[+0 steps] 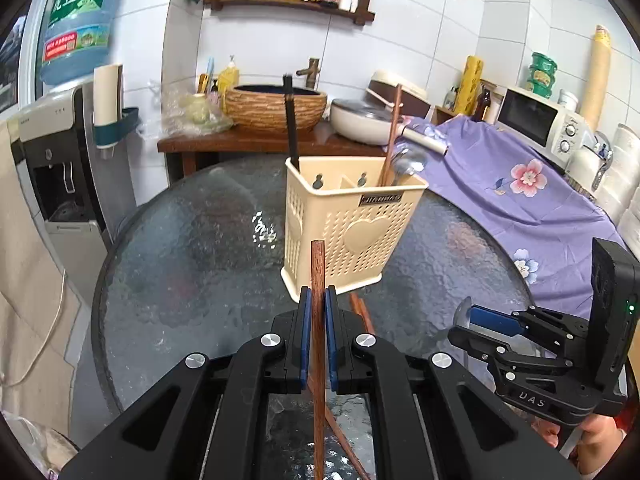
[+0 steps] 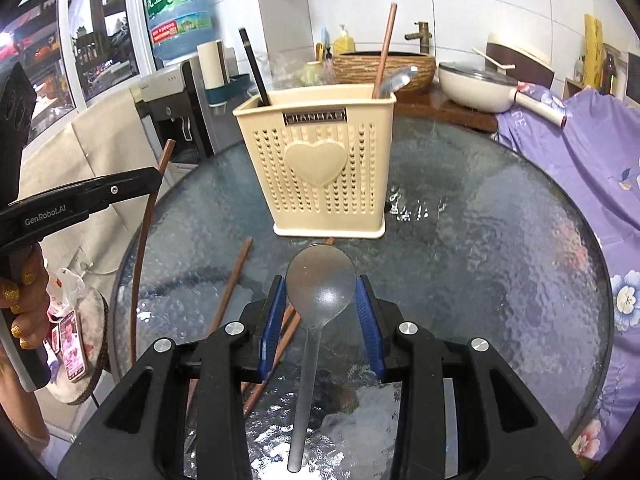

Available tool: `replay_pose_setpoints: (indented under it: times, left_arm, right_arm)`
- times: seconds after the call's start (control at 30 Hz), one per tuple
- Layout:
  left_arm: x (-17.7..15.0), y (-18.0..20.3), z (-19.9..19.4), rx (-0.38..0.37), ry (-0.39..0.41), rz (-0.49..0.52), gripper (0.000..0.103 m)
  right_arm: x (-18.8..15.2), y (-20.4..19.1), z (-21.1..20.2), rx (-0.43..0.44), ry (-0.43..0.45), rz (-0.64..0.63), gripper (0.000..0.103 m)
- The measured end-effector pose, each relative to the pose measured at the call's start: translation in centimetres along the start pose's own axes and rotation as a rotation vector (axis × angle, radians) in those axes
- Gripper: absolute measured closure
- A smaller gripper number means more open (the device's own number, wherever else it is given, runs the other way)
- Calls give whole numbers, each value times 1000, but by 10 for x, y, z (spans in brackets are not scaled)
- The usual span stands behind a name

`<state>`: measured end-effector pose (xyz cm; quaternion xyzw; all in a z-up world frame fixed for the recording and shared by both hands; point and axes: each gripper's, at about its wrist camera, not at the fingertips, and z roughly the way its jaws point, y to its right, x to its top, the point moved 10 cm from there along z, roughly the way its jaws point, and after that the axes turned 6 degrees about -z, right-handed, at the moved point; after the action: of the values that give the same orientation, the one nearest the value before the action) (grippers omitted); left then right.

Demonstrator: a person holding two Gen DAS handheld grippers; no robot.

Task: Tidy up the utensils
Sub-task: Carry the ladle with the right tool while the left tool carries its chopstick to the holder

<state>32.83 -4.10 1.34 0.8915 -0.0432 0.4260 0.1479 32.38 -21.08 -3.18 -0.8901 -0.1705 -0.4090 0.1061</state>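
The left tool (image 1: 317,300) pinches a brown chopstick (image 1: 318,264), its lower end cut off; the right tool (image 2: 321,292) grips a spoon (image 2: 320,280) by its bowl.

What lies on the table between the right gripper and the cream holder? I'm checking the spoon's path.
In the right wrist view, only brown chopsticks lie on the glass table, left of the path from right gripper to holder.
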Motion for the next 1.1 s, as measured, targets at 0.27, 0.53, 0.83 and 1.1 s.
replay_pose_setpoints:
  times: [0.27,0.53,0.83,1.1]
  left_arm:
    - [10,9,-22,-20,47,24,97]
    - [18,10,-38,-24,82,32,97]
    - [29,16,-53,-45,116,41,97]
    - [57,29,-69,-63,163,66,97]
  right_arm:
    - [16,-1,-16,19,46,2,67]
    - [28,0,-25,52,71,15,67]
    - [45,-2,-39,59,128,3,66]
    - [76,-1,-48,41,186,-24,67]
